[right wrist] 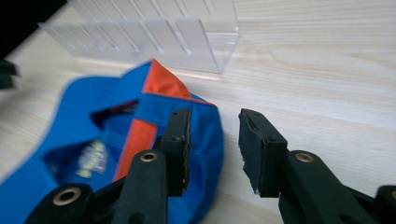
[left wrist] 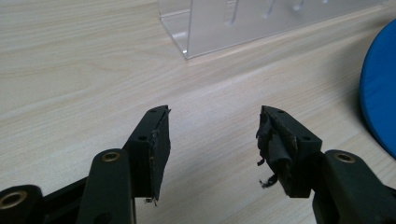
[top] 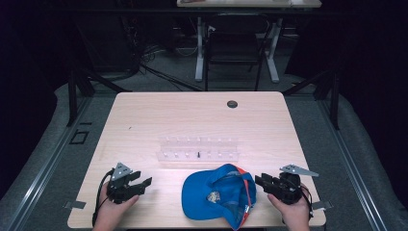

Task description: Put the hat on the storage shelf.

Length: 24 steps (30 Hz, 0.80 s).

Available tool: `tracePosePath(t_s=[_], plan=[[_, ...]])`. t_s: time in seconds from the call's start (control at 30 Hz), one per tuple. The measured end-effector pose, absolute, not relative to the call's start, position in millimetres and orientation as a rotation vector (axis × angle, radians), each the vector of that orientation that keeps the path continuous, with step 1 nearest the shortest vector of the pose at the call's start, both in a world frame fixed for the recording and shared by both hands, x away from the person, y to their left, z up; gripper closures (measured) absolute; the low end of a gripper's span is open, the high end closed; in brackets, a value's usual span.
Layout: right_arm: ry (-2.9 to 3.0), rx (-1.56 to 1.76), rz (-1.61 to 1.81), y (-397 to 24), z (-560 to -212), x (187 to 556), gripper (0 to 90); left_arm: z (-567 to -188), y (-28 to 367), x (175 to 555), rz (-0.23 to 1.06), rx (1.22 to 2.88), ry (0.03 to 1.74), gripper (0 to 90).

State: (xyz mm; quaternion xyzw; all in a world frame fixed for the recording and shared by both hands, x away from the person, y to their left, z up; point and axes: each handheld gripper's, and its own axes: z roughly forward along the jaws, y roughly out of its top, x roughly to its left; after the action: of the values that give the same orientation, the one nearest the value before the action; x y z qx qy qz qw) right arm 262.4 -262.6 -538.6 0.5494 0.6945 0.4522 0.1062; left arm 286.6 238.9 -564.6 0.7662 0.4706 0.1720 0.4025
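Note:
A blue cap (top: 219, 196) with orange panels lies upside down near the table's front edge, its brim toward the left. In the right gripper view the cap (right wrist: 107, 140) sits to the left of the jaws. My right gripper (top: 260, 182) is just right of the cap, open, with nothing between its pads. My left gripper (top: 143, 183) rests on the table well left of the cap, open and empty. In the left gripper view its fingertips (left wrist: 156, 126) stand wide over bare wood, with the cap's brim (left wrist: 378, 102) at the right edge.
A clear acrylic rack (top: 198, 149) stands mid-table behind the cap, with a small dark piece in one slot. The rack (left wrist: 243, 21) is ahead of the left jaws. A dark round grommet (top: 232, 104) sits near the table's far edge. A chair and desk stand beyond.

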Motion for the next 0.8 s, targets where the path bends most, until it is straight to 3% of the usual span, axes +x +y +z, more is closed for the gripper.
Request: tracePosePath(t_s=[0.23, 0.33, 0.8], plan=[[2.005, 1.688, 1.492, -271, -537, 262, 67.2, -561, 244, 285, 0.435, 1.904, 1.207, 50.5], [2.060, 1.776, 1.478, -270, -538, 264, 61.8, -562, 245, 284, 0.426, 1.904, 1.211, 51.7], [2.146, 1.803, 1.473, -268, -527, 261, 61.7, -563, 248, 282, 0.418, 1.889, 1.242, 48.1]])
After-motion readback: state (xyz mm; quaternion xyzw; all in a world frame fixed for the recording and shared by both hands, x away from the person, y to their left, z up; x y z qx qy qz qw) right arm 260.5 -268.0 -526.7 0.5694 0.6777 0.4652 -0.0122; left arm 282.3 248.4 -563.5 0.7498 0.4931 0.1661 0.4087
